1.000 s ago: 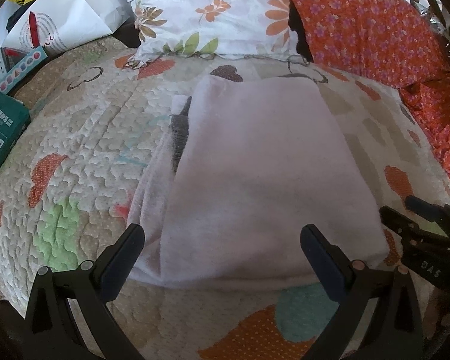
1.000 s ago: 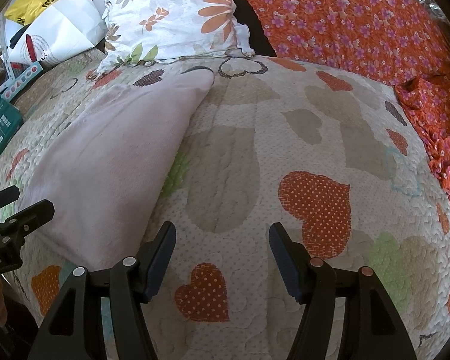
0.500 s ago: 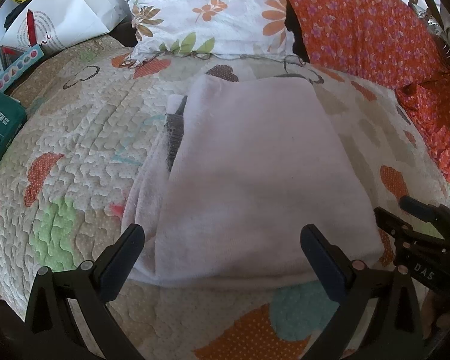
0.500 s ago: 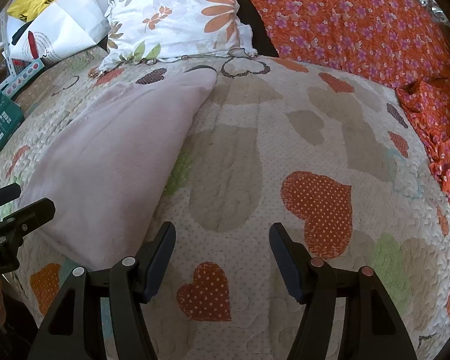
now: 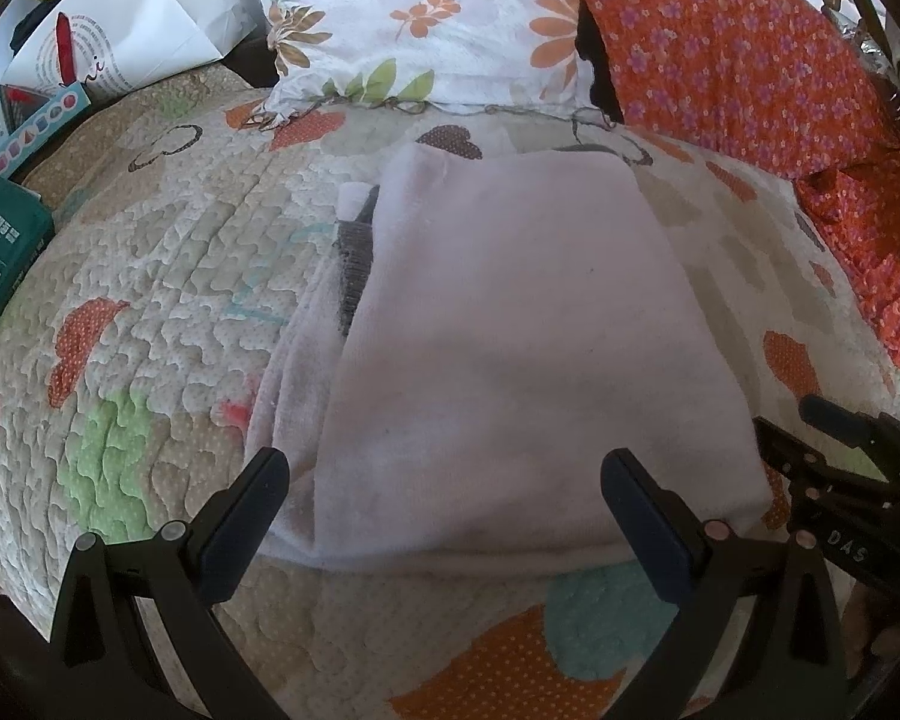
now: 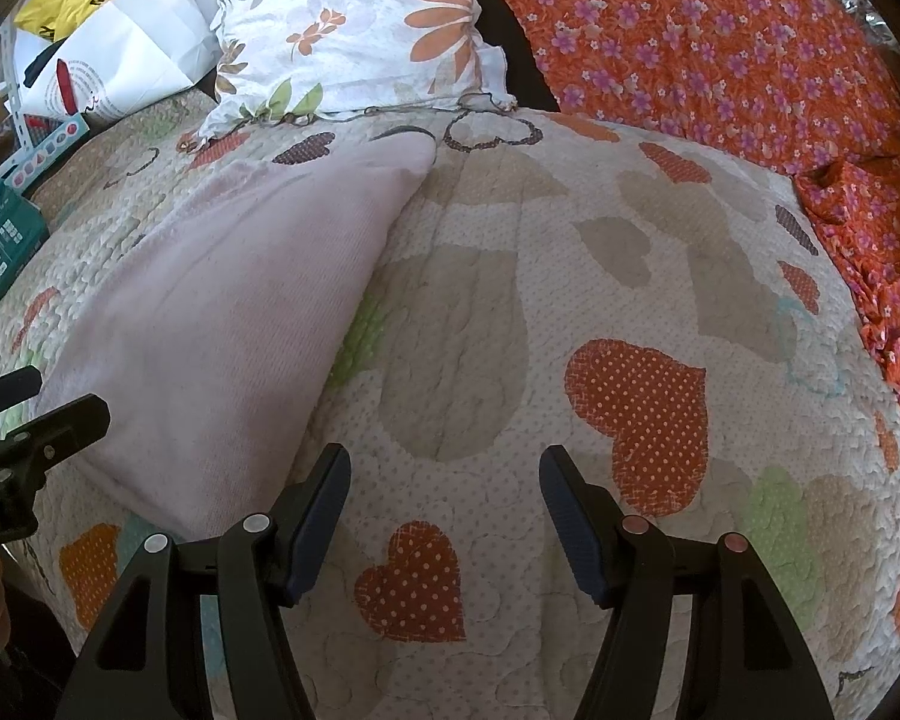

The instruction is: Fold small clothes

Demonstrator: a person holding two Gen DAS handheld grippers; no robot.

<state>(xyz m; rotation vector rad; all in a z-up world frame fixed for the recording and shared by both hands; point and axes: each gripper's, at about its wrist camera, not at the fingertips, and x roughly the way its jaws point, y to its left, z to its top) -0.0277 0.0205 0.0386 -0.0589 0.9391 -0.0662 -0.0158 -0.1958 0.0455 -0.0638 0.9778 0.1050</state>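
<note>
One folded pale pink garment (image 5: 510, 348) lies on my quilted bed (image 6: 570, 330); my left hand-held gripper (image 5: 444, 498) and right hand-held gripper (image 6: 444, 498) both gape, holding nothing.

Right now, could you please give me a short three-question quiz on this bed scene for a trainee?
1. True or false: the left hand-held gripper is shut on the pale pink garment.
2. Which lies directly beyond the garment's far edge? A) floral pillow B) a laundry basket C) a shoe
3. Fill in: the right hand-held gripper is open above the heart-patterned ____.

Key: 1. False; its jaws are wide open, holding nothing. 2. A. 3. Quilt.
</note>
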